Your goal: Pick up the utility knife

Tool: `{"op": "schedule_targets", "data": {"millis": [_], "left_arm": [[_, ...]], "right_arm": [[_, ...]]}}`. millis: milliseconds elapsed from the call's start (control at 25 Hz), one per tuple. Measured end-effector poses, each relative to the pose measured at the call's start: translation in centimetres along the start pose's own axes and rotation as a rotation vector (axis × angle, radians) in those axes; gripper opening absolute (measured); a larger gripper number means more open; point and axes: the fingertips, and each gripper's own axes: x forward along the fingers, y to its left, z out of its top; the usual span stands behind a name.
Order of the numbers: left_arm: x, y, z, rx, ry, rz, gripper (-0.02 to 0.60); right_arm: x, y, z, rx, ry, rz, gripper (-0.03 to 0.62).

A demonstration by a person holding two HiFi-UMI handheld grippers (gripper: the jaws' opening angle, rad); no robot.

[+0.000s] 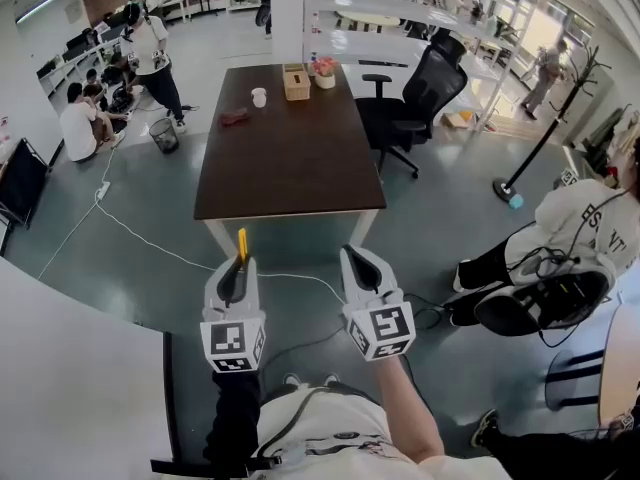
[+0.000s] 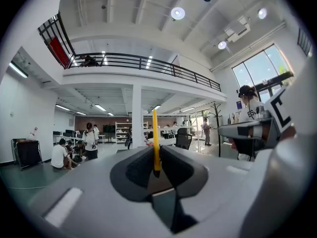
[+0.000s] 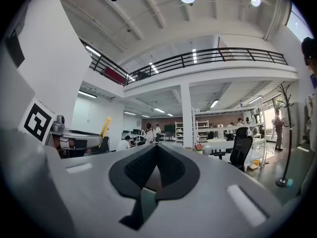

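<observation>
My left claw (image 1: 240, 268) is clamped on the thin yellow utility knife (image 1: 242, 242), which juts toward twelve o'clock, while my right claw (image 1: 357, 258), at its three o'clock, sits closed on nothing.

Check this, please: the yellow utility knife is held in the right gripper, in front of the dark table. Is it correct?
No. The left gripper, not the right gripper, holds the yellow utility knife in front of the dark table; the left gripper view shows its jaws closed on it.
</observation>
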Motion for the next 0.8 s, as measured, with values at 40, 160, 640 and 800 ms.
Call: {"op": "schedule_targets", "data": {"millis": [40,160,640,800], "left_arm": [[0.1,0.1,0.0,0.001,-0.001,0.002,0.046],[0.5,0.2,0.0,0.005,-0.003,0.005,0.046],[1.3,-0.1,0.3,0.022,-0.012,-0.005,0.046],[1.4,0.0,0.4,0.023,-0.008,-0.004,0.046]], "right_arm": [[0.1,0.0,0.0,-0.002,0.000,-0.002,-0.002],[0.5,-0.3,0.0,0.001,-0.004,-0.011,-0.002],[0.9,-1.5,0.4,-0.003,-0.028,-0.032,-0.002],[1.0,-1.5,0.7,-0.006,-0.037,-0.033,-0.002]]}}
